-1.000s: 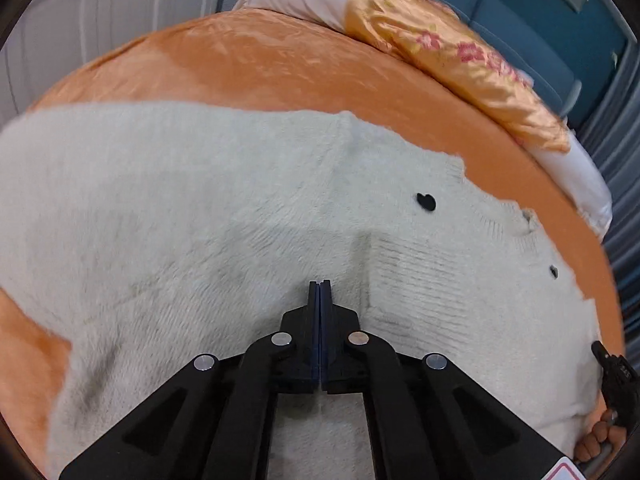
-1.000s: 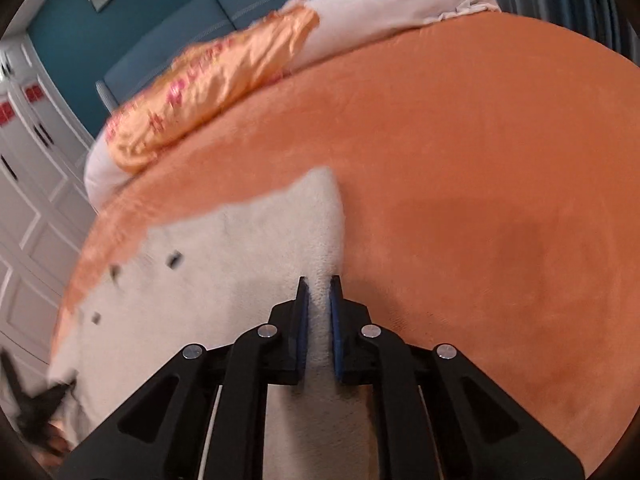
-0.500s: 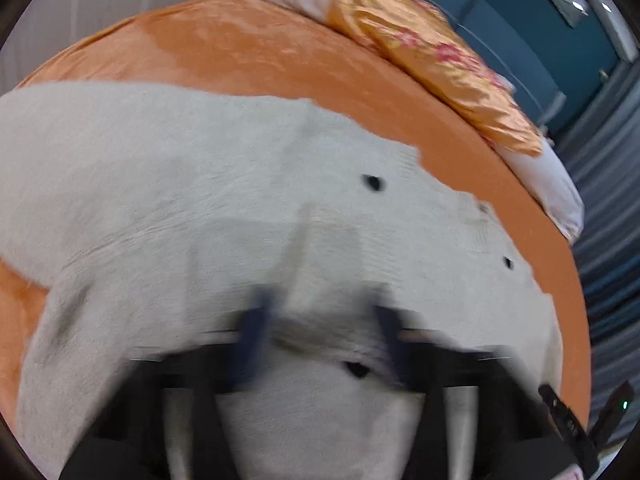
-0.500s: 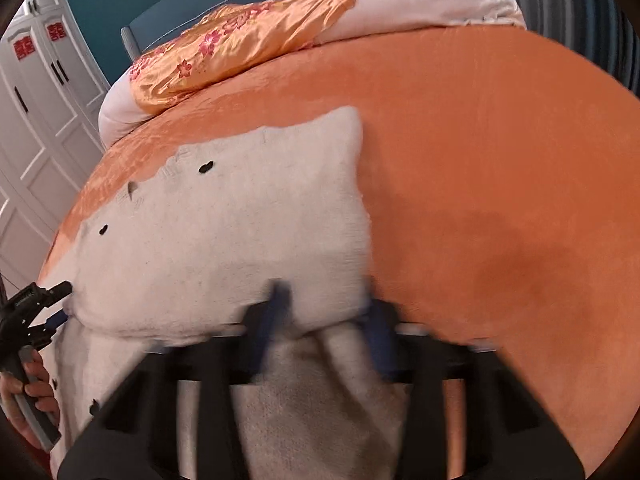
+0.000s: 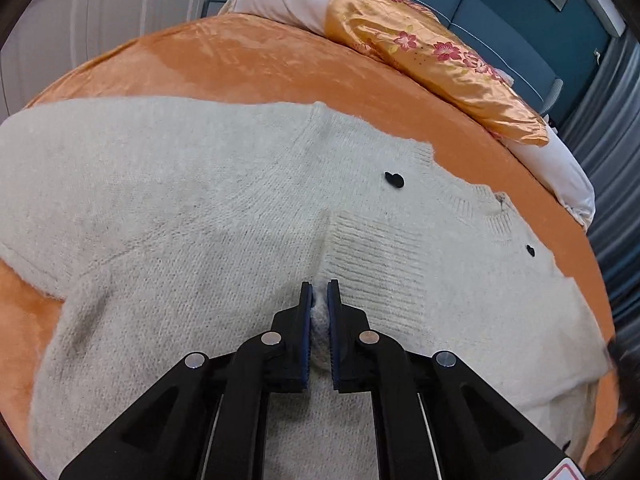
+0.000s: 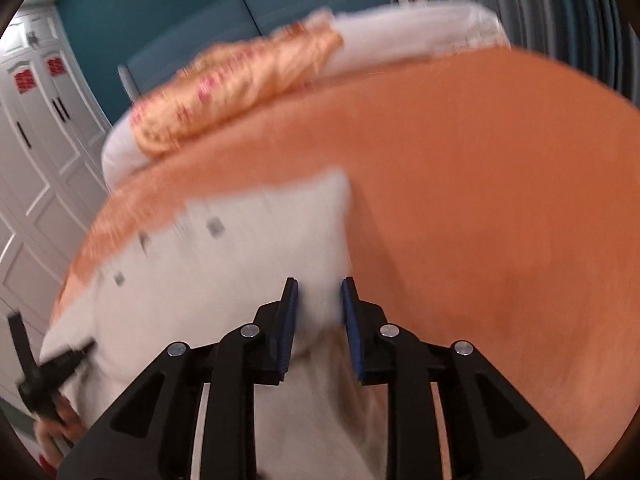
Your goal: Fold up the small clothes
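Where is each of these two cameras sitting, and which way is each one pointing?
Left wrist view: sits on the left gripper, looks along its fingers over the cream sweater toward the pillows; fabric is pinched between the jaws.
Right wrist view: sits on the right gripper, blurred, faces the sweater's right edge; jaws apart around fabric; the left gripper and hand show at lower left.
Shared: sweater, orange bedspread, pillows.

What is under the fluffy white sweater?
The white sweater lies on an orange blanket, which shows all around it. Whatever sits directly beneath the sweater's middle is covered.
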Motion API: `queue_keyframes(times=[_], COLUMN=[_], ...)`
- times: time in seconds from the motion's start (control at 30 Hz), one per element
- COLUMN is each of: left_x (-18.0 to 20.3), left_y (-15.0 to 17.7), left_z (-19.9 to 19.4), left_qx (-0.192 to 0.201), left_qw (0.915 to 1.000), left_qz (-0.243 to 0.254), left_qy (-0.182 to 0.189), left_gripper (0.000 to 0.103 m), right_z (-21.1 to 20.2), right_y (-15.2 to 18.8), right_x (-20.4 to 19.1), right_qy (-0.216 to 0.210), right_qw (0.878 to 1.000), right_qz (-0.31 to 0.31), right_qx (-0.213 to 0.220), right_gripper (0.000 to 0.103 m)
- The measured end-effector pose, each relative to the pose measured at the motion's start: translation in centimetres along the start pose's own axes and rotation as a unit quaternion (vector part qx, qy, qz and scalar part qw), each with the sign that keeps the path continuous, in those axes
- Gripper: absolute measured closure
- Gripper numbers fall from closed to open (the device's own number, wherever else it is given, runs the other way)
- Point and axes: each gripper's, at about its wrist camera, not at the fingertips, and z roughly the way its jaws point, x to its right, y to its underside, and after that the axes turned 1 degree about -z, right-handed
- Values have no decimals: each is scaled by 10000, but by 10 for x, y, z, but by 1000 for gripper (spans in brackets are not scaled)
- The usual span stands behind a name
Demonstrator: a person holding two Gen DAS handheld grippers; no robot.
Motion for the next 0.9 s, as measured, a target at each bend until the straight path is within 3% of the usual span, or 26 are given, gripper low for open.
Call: queue_keyframes(times=[0.1, 0.23, 0.3, 0.33, 0.37, 0.43, 0.47, 0.57, 0.63, 0.67, 0.73, 0.77, 0.8, 0.83, 0.87, 0.9], left_x=[3, 8, 4, 2, -2, -4, -4, -4, -4, -4, -3, -4, -5, -6, -6, -5], left_y=[5, 8, 9, 9, 8, 8, 8, 9, 8, 8, 4, 2, 0, 0, -1, -2], left_z=[2, 5, 5, 5, 5, 5, 5, 5, 5, 5, 3, 1, 1, 2, 3, 2], left_qx=[129, 254, 269, 277, 267, 266, 274, 292, 268, 247, 191, 147, 104, 75, 44, 33], left_qw=[9998, 9990, 9992, 9993, 9995, 9996, 9996, 9995, 9996, 9997, 9998, 9999, 9999, 9999, 9999, 10000], left_qz=[109, 269, 232, 186, 117, 69, 75, 74, 56, 51, 14, -43, -78, -84, -62, -26], left_qy=[-107, -241, -196, -179, -93, -15, -13, -4, -8, -15, 8, 57, 88, 101, 98, 83], left_gripper=[97, 95, 93, 90, 90, 90, 90, 90, 90, 90, 90, 90, 90, 90, 91, 92], right_z=[29, 93, 120, 130, 133, 130, 125, 100, 82, 69, 50, 48, 53, 58, 75, 84], right_y=[-13, 12, 31, 35, 32, 14, 5, -14, -19, -21, -18, -14, -9, -4, 2, 8], right_x=[-53, -143, -165, -167, -157, -109, -76, 31, 63, 63, 59, 55, 55, 55, 55, 54], right_qy=[-521, -1403, -1409, -1061, -815, -492, -304, 640, 536, 616, 336, 254, 200, 137, 35, -76], right_qw=[9961, 9680, 9550, 9541, 9565, 9716, 9806, 9927, 9943, 9949, 9973, 9974, 9967, 9957, 9923, 9899], right_qz=[-660, -1693, -2080, -2388, -2477, -1973, -1561, -415, 86, 55, 74, 122, 180, 199, 233, 292], right_qx=[-257, -1207, -1580, -1461, -1307, -1208, -1145, -937, -921, -798, -651, -662, -762, -890, -1216, -1388], right_gripper=[82, 82, 86, 87, 89, 92, 103, 103, 103, 96, 90, 66, 54, 54, 63, 86])
